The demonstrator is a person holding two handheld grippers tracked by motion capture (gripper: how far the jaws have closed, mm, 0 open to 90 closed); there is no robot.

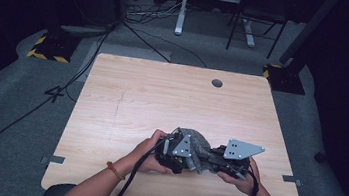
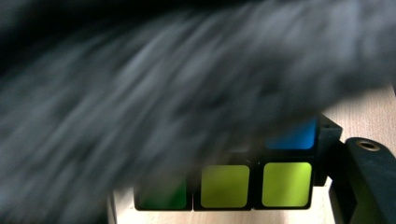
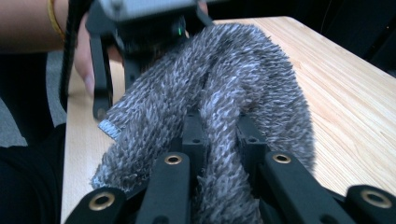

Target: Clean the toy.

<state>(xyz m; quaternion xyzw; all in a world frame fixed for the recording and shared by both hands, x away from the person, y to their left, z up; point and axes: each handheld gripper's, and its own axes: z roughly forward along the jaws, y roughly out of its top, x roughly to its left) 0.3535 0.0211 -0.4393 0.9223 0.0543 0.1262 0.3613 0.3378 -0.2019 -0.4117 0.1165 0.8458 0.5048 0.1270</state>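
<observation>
High view: grey knitted cloth (image 1: 196, 146) bunched at the near edge of the table (image 1: 127, 97), between left gripper (image 1: 174, 154) and right gripper (image 1: 213, 159); forearms angle inward, hands low
Left gripper view: soft, limp cloth draped over a puzzle cube (image 2: 254, 179); jaws closed narrow, the cube looks clamped
Right gripper view: jaws pinch a fold of cloth; grip a thick fold, it sags

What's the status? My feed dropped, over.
Right gripper shut on grey knit cloth. Left gripper shut at cloth's other side. Cloth draped over puzzle cube. Nothing else in the way.
</observation>
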